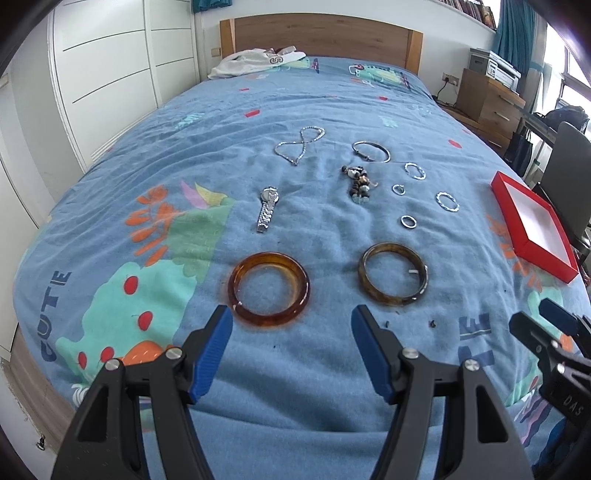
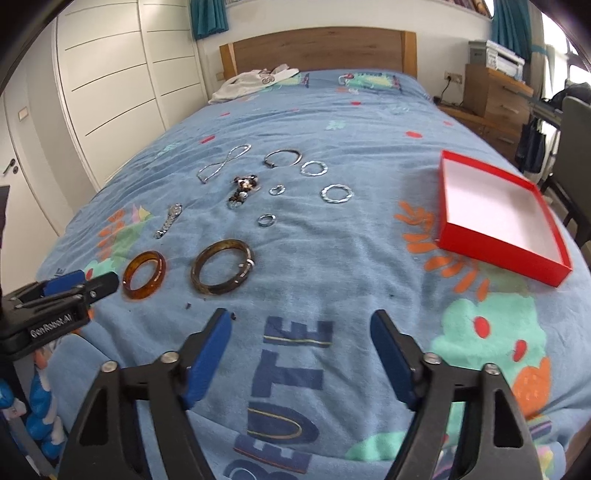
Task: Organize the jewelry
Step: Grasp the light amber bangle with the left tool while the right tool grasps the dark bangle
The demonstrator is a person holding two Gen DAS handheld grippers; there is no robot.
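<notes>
Jewelry lies spread on a blue printed bedspread [image 1: 314,110]: an amber bangle [image 1: 269,288] nearest the left gripper [image 1: 291,319], a darker bangle [image 1: 393,274] beside it, a watch [image 1: 267,208] and silver rings beyond. Both the left and right gripper [image 2: 301,324] hover with fingers apart, empty. A red box [image 2: 498,218] sits at right.

A white garment [image 1: 255,61] lies crumpled by the wooden headboard [image 1: 321,35], white wardrobe doors [image 1: 110,62] alongside.
</notes>
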